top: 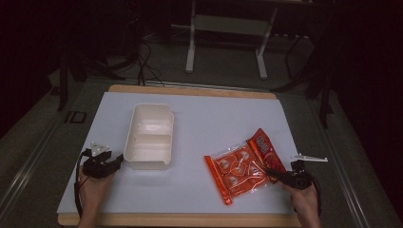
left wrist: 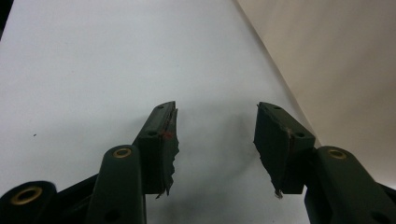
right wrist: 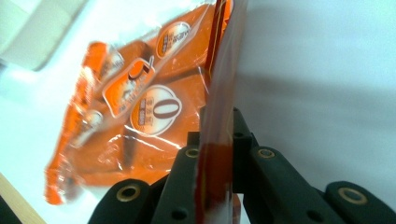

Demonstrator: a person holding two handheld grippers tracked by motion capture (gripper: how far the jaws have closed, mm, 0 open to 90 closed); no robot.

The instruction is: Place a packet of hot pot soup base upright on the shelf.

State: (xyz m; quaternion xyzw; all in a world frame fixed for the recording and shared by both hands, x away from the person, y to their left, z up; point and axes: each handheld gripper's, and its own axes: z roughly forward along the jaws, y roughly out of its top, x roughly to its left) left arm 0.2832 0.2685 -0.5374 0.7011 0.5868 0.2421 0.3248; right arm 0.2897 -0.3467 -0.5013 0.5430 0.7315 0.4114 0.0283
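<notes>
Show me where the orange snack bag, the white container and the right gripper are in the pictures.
orange snack bag (top: 240,171): high view, middle of its clear front.
white container (top: 134,160): high view, near rim.
right gripper (right wrist: 217,140): right gripper view, between its jaws, shut on the bag's edge.

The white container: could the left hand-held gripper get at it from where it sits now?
Probably yes. The left hand-held gripper sits beside the white container, jaws open and empty, with bare table between them and nothing in the way.

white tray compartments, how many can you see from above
2: the white rectangular plastic tray left of centre has a far compartment and a near compartment, split by a cross divider. No part looks hidden.
</notes>
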